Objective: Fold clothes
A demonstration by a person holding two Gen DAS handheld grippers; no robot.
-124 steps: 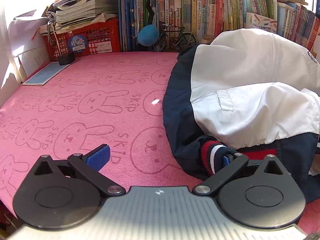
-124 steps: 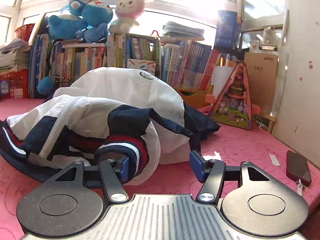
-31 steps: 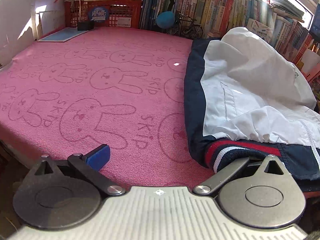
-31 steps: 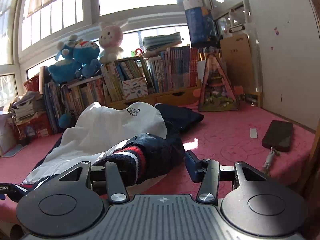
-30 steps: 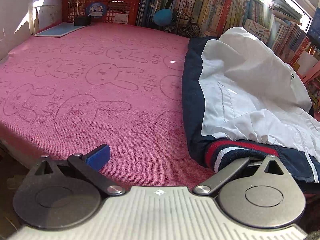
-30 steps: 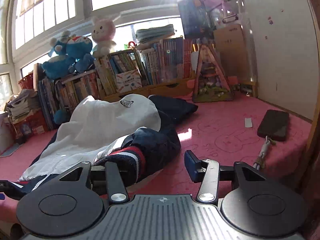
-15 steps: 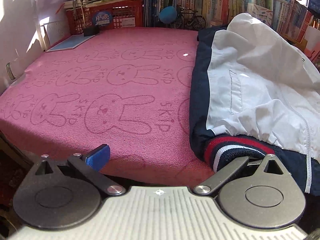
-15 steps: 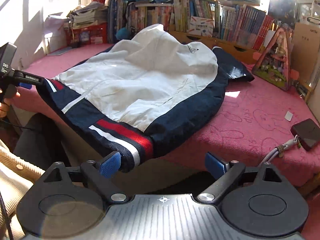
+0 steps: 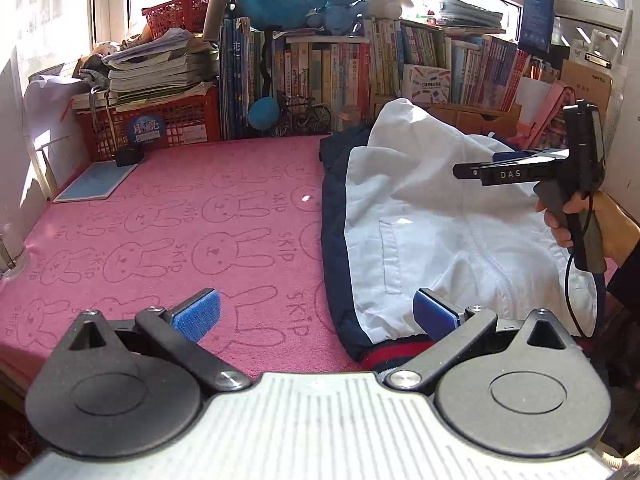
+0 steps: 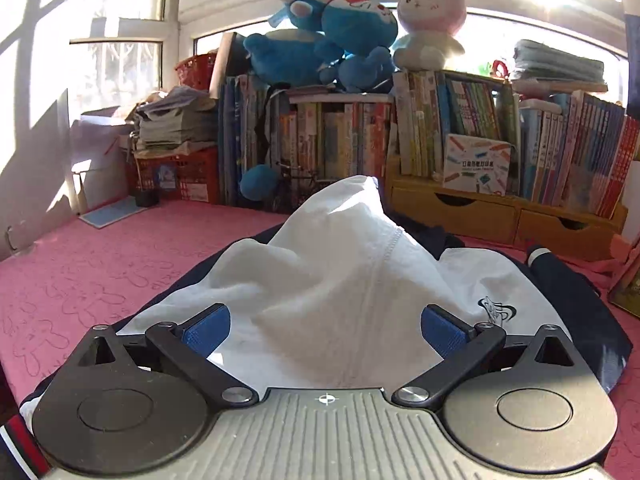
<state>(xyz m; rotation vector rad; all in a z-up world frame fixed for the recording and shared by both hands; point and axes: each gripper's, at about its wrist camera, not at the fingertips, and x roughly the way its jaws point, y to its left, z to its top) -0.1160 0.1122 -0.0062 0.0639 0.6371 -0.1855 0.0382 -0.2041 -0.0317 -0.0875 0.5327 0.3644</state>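
Jacket (image 9: pixel 440 216) spread on pink mat (image 9: pixel 180 220), books (image 10: pixel 460 128) behind, both claws open

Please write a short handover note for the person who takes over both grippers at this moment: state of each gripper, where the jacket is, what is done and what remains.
Left gripper: open, holding nothing, at the near edge of the pink mat, beside the jacket's striped hem.
Right gripper: open, holding nothing, above the jacket; in the left wrist view it is seen held in a hand.
Jacket: white and navy, lying spread on the right part of the mat, front panel up, a white ridge still bunched in the middle.
Done: jacket laid out.
Left: flatten the ridge, fold the sleeves and sides in, then fold the body. No fold is visible yet.
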